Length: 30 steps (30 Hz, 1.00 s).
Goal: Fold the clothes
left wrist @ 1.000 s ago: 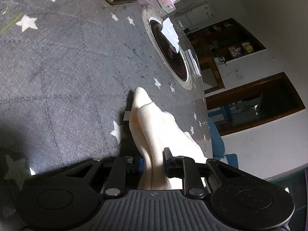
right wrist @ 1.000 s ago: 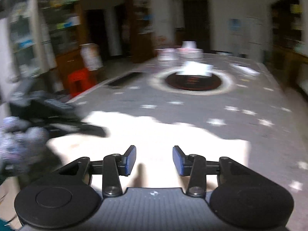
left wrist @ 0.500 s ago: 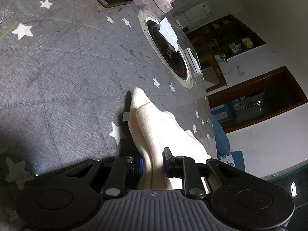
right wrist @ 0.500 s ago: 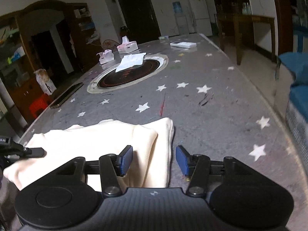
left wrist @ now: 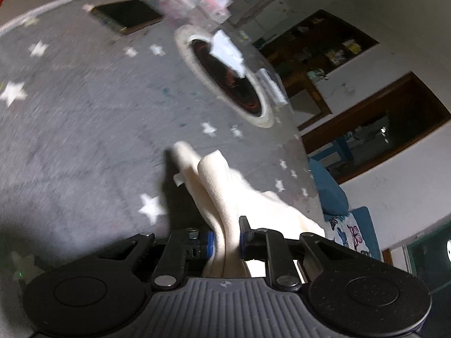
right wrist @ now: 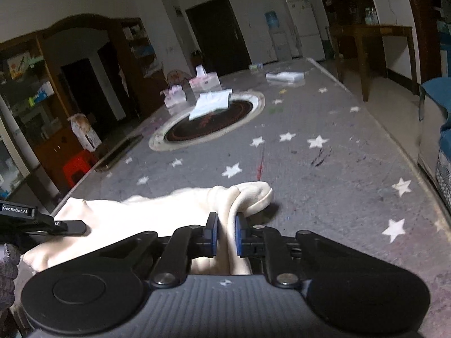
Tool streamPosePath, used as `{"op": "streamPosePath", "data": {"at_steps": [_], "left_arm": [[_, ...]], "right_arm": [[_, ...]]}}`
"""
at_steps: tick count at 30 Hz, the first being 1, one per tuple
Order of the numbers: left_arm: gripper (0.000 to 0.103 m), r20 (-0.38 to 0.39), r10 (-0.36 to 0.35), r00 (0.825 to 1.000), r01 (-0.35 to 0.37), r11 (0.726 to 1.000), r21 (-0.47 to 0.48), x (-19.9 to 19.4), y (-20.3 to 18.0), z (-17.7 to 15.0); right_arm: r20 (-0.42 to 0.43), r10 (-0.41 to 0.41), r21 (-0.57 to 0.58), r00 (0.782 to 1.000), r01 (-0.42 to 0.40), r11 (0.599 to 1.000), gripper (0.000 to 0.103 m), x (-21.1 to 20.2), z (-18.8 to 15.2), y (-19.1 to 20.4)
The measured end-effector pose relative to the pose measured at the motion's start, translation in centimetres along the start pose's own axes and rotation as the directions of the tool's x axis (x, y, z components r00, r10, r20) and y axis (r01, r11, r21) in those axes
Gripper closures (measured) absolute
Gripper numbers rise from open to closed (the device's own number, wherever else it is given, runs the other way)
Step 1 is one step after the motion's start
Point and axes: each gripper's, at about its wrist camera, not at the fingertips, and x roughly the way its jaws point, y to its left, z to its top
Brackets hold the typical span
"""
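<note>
**Two wrist views over one bench**

The left wrist view is taken from just behind the left claw, rolled sideways, close above the bench. The right wrist view is taken low behind the right claw, level, facing down the bench's length. The cream garment and round dark inset are shared by both.

Right gripper pinches a fold of the cream garment; cloth spreads left across the grey star-patterned worktop. Left gripper at near left, touching the garment. Round dark inset far centre.
</note>
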Motion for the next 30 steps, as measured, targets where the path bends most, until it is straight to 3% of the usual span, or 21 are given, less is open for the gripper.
{"op": "streamPosePath", "data": {"at_steps": [6,15,30], "left_arm": [[0.086,-0.014,-0.032,0.999,0.033,0.995,0.089,0.7,-3.4,0.2],[0.086,-0.048,-0.075,0.996,0.082,0.979,0.187,3.1,-8.5,0.0],[0.086,-0.086,-0.051,0.995,0.074,0.951,0.301,8.4,-14.5,-0.4]], "right_arm": [[0.064,-0.003,-0.015,0.998,0.004,1.0,0.093,-2.6,1.0,-0.1],[0.139,-0.088,-0.039,0.986,0.094,0.995,0.093,-6.3,2.9,-2.1],[0.179,-0.202,-0.066,0.963,0.217,0.974,0.093,-8.5,4.6,-5.7]]}}
